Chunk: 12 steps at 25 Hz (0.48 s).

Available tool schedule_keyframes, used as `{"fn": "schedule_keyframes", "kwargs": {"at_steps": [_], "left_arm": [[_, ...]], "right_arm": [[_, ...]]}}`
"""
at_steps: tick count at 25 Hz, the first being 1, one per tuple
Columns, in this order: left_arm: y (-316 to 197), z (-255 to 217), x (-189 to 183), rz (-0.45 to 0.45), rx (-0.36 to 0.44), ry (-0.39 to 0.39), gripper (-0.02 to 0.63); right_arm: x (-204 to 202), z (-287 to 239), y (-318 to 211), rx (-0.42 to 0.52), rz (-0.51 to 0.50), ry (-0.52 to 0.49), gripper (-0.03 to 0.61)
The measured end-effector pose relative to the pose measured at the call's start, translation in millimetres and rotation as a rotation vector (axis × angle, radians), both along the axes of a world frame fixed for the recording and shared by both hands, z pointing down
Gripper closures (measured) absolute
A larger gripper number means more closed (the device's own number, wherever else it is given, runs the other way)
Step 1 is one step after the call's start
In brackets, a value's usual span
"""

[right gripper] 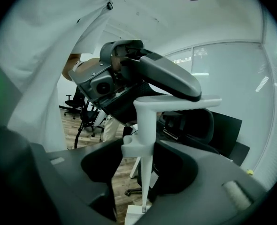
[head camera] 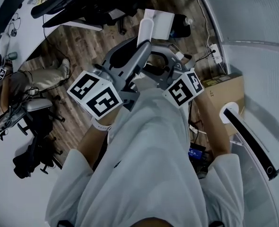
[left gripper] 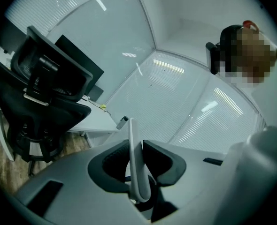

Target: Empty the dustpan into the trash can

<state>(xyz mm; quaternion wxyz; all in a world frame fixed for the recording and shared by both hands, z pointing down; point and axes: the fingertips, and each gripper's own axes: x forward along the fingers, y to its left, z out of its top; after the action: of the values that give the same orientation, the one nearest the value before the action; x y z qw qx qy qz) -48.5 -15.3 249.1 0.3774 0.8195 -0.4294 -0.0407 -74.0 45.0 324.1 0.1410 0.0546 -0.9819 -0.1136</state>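
Both left tool and right tool clamp the slim, smooth handle of the white plastic dustpan, likely light and stiff.

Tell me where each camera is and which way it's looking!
Head view: on the person's head, looking steeply down at the white shirt, forearms, left gripper and right gripper.
Left gripper view: on the left gripper, facing a glass wall and black chair; its jaws clamp the white handle.
Right gripper view: on the right gripper, facing the left gripper; shirt and forearm show.
Shared: both gripper views show the handle.
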Motion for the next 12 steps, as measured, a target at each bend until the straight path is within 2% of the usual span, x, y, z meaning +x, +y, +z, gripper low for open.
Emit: {"fn": "schedule_keyframes", "kwargs": {"at_steps": [12], "left_arm": [[14, 27, -65, -0.174, -0.06, 0.063, 0.517]], "right_arm": [[-51, 24, 21, -0.057, -0.155, 0.077, 0.356]]}}
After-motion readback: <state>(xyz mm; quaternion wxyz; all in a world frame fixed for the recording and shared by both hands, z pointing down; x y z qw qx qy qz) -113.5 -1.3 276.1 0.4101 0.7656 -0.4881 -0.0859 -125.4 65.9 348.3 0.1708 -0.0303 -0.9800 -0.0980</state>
